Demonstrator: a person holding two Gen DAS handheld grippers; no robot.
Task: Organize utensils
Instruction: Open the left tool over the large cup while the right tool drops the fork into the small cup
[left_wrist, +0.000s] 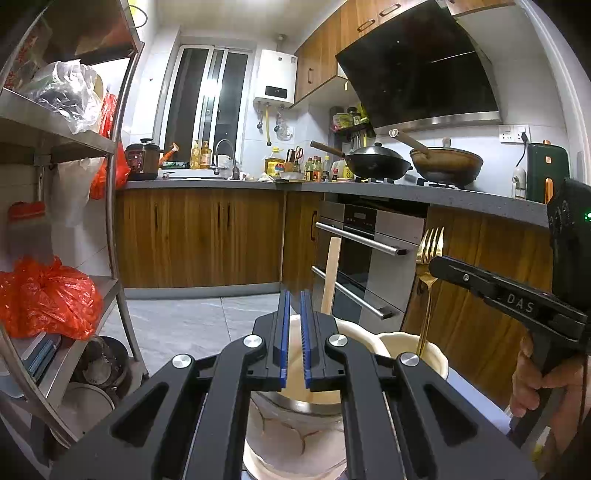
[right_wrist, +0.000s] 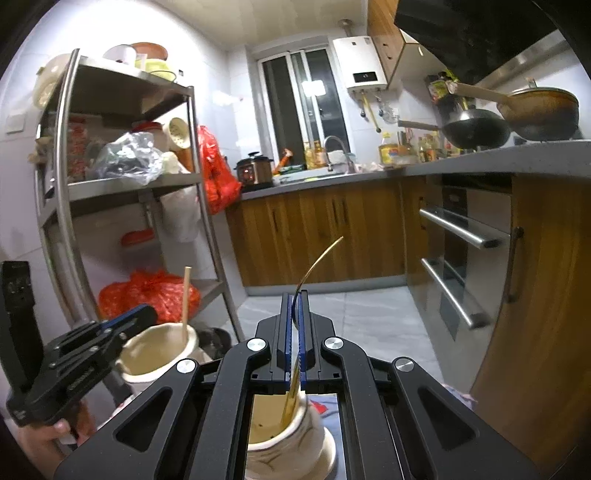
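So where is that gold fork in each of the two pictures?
Left wrist view: the gold fork stands at right of centre, tines up, handle running down into a cream holder, pinched by the right gripper.
Right wrist view: the fork is dead centre, edge-on, between the shut blue pads.
Shared landmark: the white water heater beside the window.

The left gripper (left_wrist: 294, 295) is held nearly level, tipped slightly down, and its blue pads (left_wrist: 284, 332) are brought almost together with nothing between them. The right gripper (right_wrist: 294, 295) is tipped down alike, jaws closed. Each handle is gripped by a hand (left_wrist: 535, 373).
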